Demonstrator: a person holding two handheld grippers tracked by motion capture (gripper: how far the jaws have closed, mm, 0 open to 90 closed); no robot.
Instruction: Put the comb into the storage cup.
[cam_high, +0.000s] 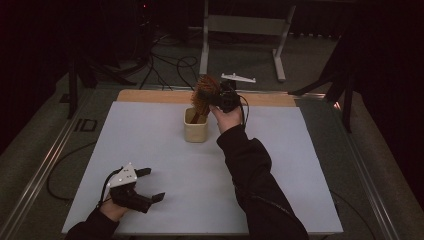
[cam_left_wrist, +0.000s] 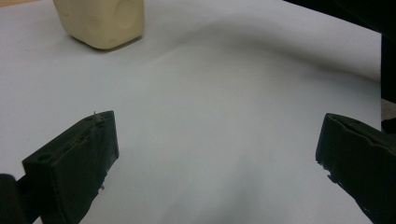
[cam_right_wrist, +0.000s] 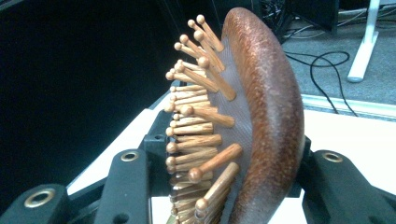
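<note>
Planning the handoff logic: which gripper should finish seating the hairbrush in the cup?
Right. The right gripper is shut on the hairbrush, handle in the cream cup; the left gripper rests open, far off.

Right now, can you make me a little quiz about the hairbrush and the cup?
1. True or false: the left gripper holds the cup.
2. What grips the wooden hairbrush? A) right gripper B) left gripper C) a bare hand
3. Where does the hairbrush's handle end point?

Key:
1. False; its jaws stand open above the white sheet.
2. A.
3. Down into the cup.
</note>
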